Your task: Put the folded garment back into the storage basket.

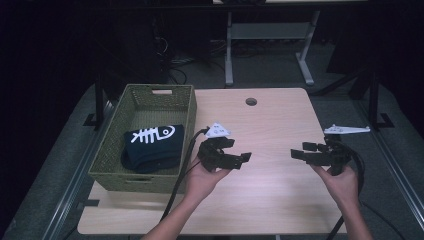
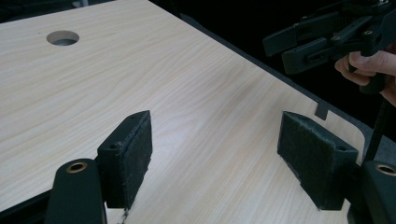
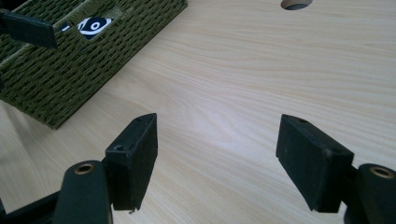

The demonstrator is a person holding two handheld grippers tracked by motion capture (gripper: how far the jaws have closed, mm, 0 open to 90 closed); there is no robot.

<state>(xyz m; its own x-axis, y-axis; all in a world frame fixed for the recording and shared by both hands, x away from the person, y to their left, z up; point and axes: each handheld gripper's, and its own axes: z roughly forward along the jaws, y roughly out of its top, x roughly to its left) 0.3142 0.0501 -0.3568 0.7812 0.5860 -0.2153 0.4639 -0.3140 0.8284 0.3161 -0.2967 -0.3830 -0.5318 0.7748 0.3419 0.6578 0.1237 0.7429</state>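
A green woven basket [image 1: 116,131] stands at the table's left, holding a folded black garment [image 1: 153,146] with a white fish-bone print. My left gripper [image 1: 244,159] hovers just right of the basket, its jaws pointing right, open and empty [image 2: 215,158]. My right gripper [image 1: 297,151] hovers near the table's right edge, its jaws pointing left, open with nothing between them [image 3: 215,161]. The two grippers face each other over bare wood. The left gripper view catches the right gripper [image 2: 299,44] far off. In the right gripper view the basket [image 3: 70,65] lies at upper left.
The light wooden table [image 1: 265,195] has a round cable hole [image 1: 251,101] at the back centre. Black cables [image 1: 180,172] trail from my left gripper along the basket's side. Beyond the table stands a metal desk frame [image 1: 265,45] on a dark floor.
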